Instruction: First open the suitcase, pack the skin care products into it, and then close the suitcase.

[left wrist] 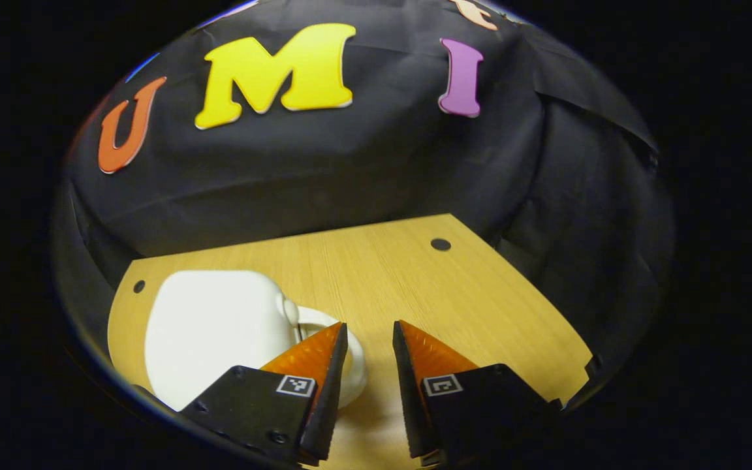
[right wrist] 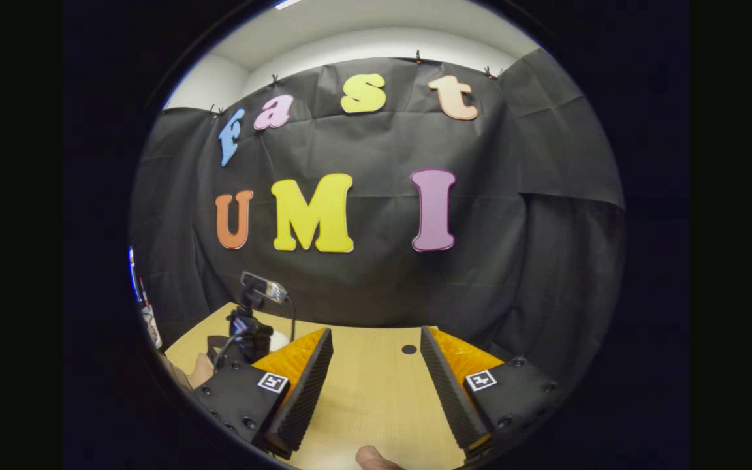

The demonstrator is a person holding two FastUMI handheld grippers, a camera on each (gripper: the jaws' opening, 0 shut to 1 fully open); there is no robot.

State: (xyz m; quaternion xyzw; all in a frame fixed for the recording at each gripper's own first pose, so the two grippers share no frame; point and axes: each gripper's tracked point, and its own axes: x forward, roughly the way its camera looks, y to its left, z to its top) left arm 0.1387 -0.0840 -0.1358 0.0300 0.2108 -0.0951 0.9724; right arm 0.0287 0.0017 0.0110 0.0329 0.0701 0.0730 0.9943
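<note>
The pale wood-grain counter [left wrist: 376, 281] with round dark holes fills the lower half of the left gripper view. On it, at the lower left, lies the white, smooth, rounded hard-shell suitcase [left wrist: 209, 329], a small glossy case, closed as far as can be seen. Its long axis seems to run from the lower left towards the middle of the frame, and the end with a rounded knob-like fitting and a lighter rim points right, towards the left tongs [left wrist: 368, 343]. One finger overlaps that end in the picture; whether it touches, I cannot tell. The left tongs stand open, nothing between them.

I judge the shell stiff, light and slippery, so the flat of the lid offers little; the seam or the fitting at the near end looks the better hold.

In the right gripper view the right tongs [right wrist: 376, 352] hang open and empty over bare counter at the bottom middle. At the lower left stands a small black camera on a stand [right wrist: 252, 313]
</note>
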